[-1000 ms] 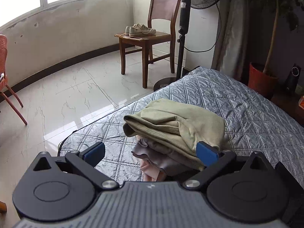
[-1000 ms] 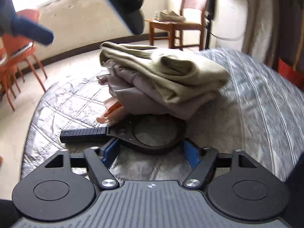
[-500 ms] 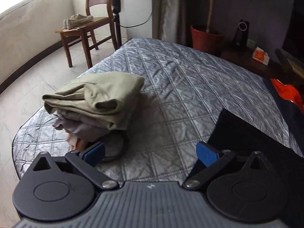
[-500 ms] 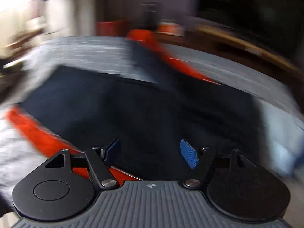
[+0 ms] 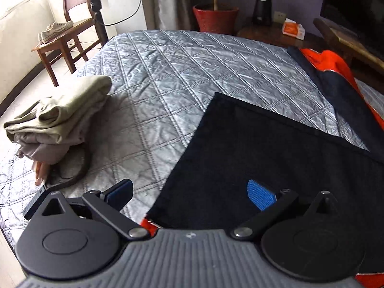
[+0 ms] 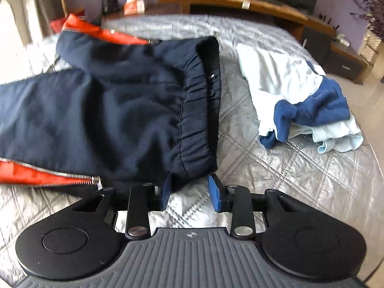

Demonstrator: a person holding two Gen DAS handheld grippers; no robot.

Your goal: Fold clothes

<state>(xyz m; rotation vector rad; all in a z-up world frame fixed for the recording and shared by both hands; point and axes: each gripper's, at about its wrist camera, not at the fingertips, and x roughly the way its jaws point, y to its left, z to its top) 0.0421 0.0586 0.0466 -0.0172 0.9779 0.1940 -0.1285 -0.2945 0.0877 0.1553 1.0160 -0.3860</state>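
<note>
A navy jacket (image 6: 120, 110) with orange lining and a silver zip lies spread on the grey quilted bed (image 5: 192, 67). My right gripper (image 6: 189, 192) sits at the near corner of its elastic hem. Its jaws are closing, the hem corner lies between the blue pads, and a gap still shows on each side. My left gripper (image 5: 189, 193) hovers open over the jacket's (image 5: 264, 156) other edge, one pad over the bed cover and one over the dark cloth. A folded stack of beige and grey clothes (image 5: 62, 115) rests at the bed's left end.
A black ring-shaped tool with a handle (image 5: 81, 170) pokes out from under the stack. A crumpled light-blue and blue garment (image 6: 300, 100) lies to the right of the jacket. A chair with shoes (image 5: 60, 36), a red pot (image 5: 214, 18) and a low wooden bench (image 6: 240, 2) stand around the bed.
Both grippers have swung away from the folded stack to the navy jacket. The right gripper's jaws have narrowed around the hem corner. The left gripper has stayed wide open.
</note>
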